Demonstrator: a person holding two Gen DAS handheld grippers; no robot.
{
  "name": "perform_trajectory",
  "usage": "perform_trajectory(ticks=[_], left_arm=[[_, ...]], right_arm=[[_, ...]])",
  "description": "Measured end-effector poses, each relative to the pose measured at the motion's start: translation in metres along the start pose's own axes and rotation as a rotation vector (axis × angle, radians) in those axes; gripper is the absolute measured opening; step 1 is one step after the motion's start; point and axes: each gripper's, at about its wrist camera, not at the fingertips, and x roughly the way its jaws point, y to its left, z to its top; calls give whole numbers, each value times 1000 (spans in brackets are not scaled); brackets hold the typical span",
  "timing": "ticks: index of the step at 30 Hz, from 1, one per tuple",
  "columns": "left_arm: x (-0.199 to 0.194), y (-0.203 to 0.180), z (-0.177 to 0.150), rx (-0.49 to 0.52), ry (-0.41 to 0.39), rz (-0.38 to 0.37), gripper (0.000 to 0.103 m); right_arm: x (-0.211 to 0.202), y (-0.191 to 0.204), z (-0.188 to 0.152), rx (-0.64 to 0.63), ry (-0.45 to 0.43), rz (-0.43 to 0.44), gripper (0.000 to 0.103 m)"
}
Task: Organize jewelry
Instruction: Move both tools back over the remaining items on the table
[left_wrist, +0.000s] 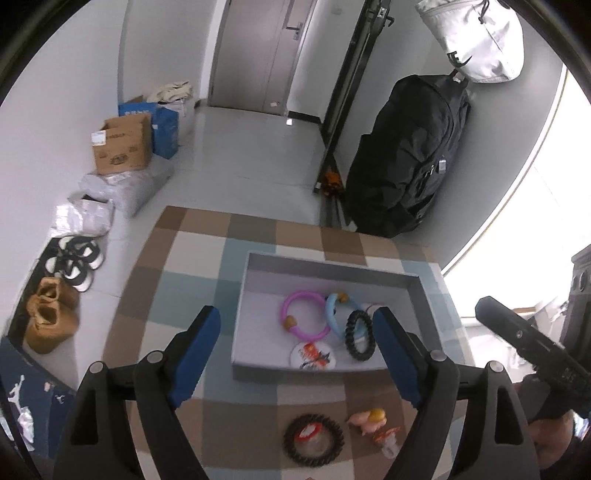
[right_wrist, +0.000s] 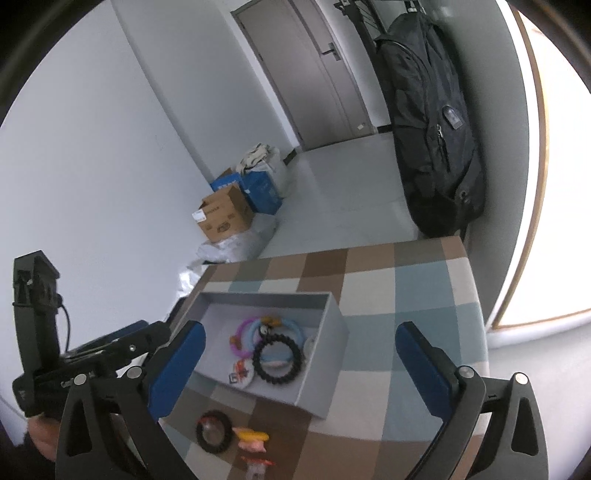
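A grey box (left_wrist: 325, 269) (right_wrist: 332, 369) sits on the checked tablecloth. It holds a purple ring (left_wrist: 286, 314) (right_wrist: 238, 334), a light blue ring (left_wrist: 332, 317) (right_wrist: 295, 328), a black braided bracelet (left_wrist: 360, 334) (right_wrist: 279, 360) and a round white badge (left_wrist: 313, 355) (right_wrist: 242, 373). In front of the box lie a dark beaded bracelet (left_wrist: 314, 437) (right_wrist: 213, 430), a pink figure (left_wrist: 369, 419) (right_wrist: 253, 441) and a small red charm (left_wrist: 388, 439) (right_wrist: 256, 463). My left gripper (left_wrist: 299, 354) is open and empty above the box's near edge. My right gripper (right_wrist: 299, 362) is open and empty over the box.
The table's far edge (left_wrist: 258, 218) drops to a grey floor. A black backpack (left_wrist: 406, 155) hangs at the right wall. Cardboard boxes (left_wrist: 123, 146), plastic bags and shoes (left_wrist: 51, 317) line the left wall. A closed door (left_wrist: 258, 51) stands at the back.
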Motion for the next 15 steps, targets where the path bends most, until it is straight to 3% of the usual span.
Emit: perform_trajectory(ticks=[7, 15], left_arm=[[-9, 7, -15, 1, 13, 42, 82], [-15, 13, -41, -23, 42, 66, 82]], right_arm=[[2, 0, -15, -4, 65, -53, 103], [-3, 4, -34, -17, 119, -55, 103]])
